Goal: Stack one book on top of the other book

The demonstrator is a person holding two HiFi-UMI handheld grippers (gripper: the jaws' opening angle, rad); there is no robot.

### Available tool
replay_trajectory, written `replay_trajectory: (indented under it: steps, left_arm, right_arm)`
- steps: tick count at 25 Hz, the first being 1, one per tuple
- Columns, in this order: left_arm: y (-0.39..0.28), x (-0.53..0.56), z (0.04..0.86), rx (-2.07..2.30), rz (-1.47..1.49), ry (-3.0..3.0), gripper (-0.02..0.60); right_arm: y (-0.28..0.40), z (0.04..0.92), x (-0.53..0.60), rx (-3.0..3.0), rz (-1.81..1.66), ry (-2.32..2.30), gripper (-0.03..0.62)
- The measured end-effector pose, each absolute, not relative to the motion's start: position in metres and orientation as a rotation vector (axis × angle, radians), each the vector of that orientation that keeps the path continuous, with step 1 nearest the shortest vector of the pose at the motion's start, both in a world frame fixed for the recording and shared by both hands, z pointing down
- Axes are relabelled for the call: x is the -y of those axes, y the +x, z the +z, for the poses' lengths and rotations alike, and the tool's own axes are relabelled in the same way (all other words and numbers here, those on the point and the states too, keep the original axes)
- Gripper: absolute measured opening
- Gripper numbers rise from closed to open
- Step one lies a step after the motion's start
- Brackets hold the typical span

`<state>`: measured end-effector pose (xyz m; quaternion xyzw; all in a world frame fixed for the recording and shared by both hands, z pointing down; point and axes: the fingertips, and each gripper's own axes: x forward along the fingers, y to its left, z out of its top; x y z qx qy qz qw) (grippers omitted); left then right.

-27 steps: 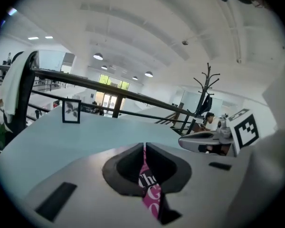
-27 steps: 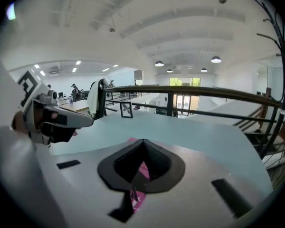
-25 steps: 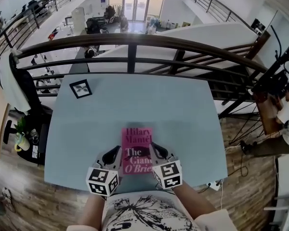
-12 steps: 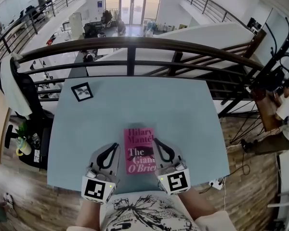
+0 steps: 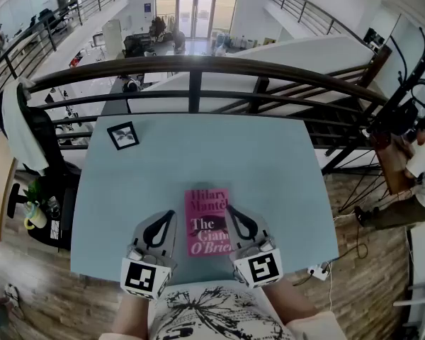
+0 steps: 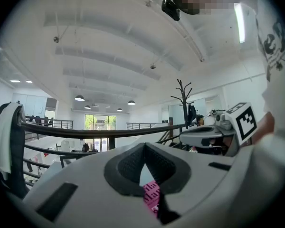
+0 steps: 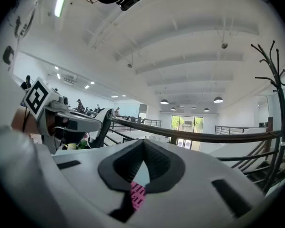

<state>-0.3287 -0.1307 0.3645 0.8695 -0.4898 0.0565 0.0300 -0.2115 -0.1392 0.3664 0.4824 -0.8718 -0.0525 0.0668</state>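
- The left gripper (image 5: 167, 218) is hovering just left of the book, jaws pressed together on nothing. It is probably idling, with no grip needed.
- The book (image 5: 207, 222), pink, is lying flat and square between both grippers, near the table's front edge. I cannot tell whether a second book is lying under it, so the stack may already be done.
- The right gripper (image 5: 231, 210) is mirroring the left, jaws closed and empty, its tip showing over the book's right edge.
- The table (image 5: 198, 154), pale blue, is otherwise carrying only a framed card (image 5: 122, 134) at far left.
- A railing (image 5: 191, 66) is running behind it above an open hall, and a coat stand (image 5: 411, 83) is standing at right.
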Motion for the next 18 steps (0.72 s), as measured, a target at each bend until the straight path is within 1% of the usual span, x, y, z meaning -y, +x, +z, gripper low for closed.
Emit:
replay_trajectory:
  steps: [4, 10, 18]
  left_arm:
    - [-0.3311, 0.1327, 0.3665, 1.536, 0.116, 2.676, 0.011]
    - [-0.3350, 0.1334, 0.3681, 1.530, 0.175, 2.649, 0.011]
    - [-0.3386, 0.1376, 0.3669, 1.528, 0.096, 2.639, 0.011]
  right_arm:
    - [-0.2113, 0.3698, 0.1388, 2.625, -0.150, 1.456, -0.009]
    - [-0.2115, 0.3719, 0.1426, 2.617, -0.150, 1.467, -0.009]
    - [-0.2141, 0.3746, 0.1450, 2.620, -0.136, 1.448, -0.009]
